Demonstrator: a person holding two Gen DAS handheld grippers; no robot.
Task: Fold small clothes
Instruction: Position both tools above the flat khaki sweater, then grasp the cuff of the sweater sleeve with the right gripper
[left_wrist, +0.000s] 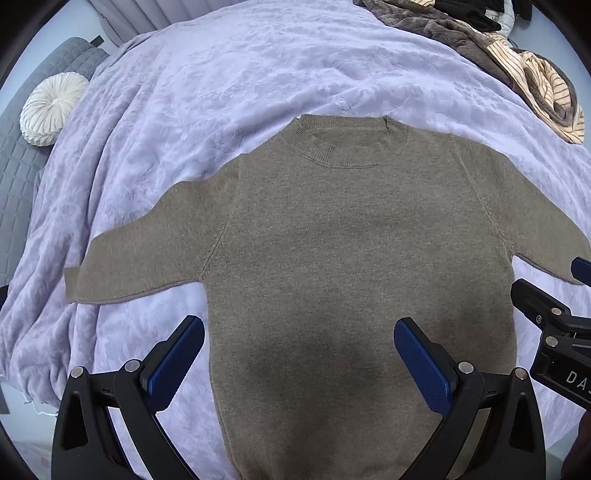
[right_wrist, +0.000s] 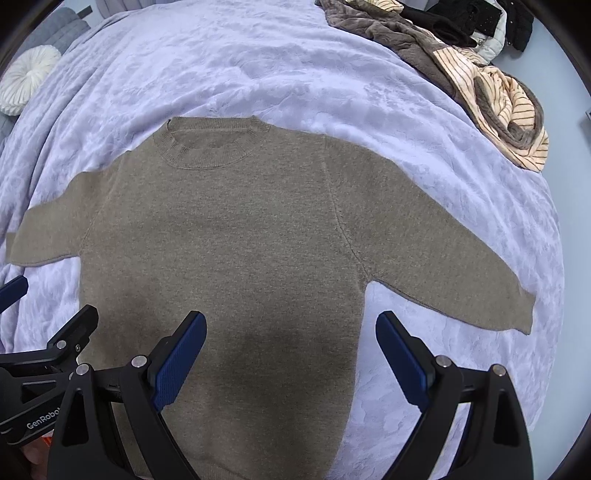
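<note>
Round cream cushion (left_wrist: 51, 109): far left, on a grey quilted seat (left_wrist: 22, 173), off the blanket edge.

Lavender blanket (left_wrist: 229, 70): spread wide, crinkled, bearing all garments.

Taupe knit sweater (left_wrist: 332, 236): flat on the blanket, front up, ribbed collar (left_wrist: 345, 146) at the far end, hem toward the cameras. Left sleeve (left_wrist: 140, 254) stretched out sideways; right sleeve (right_wrist: 443, 258) likewise, cuff near the blanket's right side.

Left gripper (left_wrist: 299, 354): poised above the lower left body of the sweater, pointing toward the collar, released, blue pads (left_wrist: 177, 365) spread wide, nothing between them. Left finger over blanket just beside the side seam, right finger over knit.

Right gripper (right_wrist: 291, 350): alongside, near the left one, same heading, above the lower right body, also released and empty; left finger over knit, right finger over blanket just past the seam.

Heap of clothes (right_wrist: 480, 85): far right corner; brown plush, cream striped fabric, black items behind.
</note>
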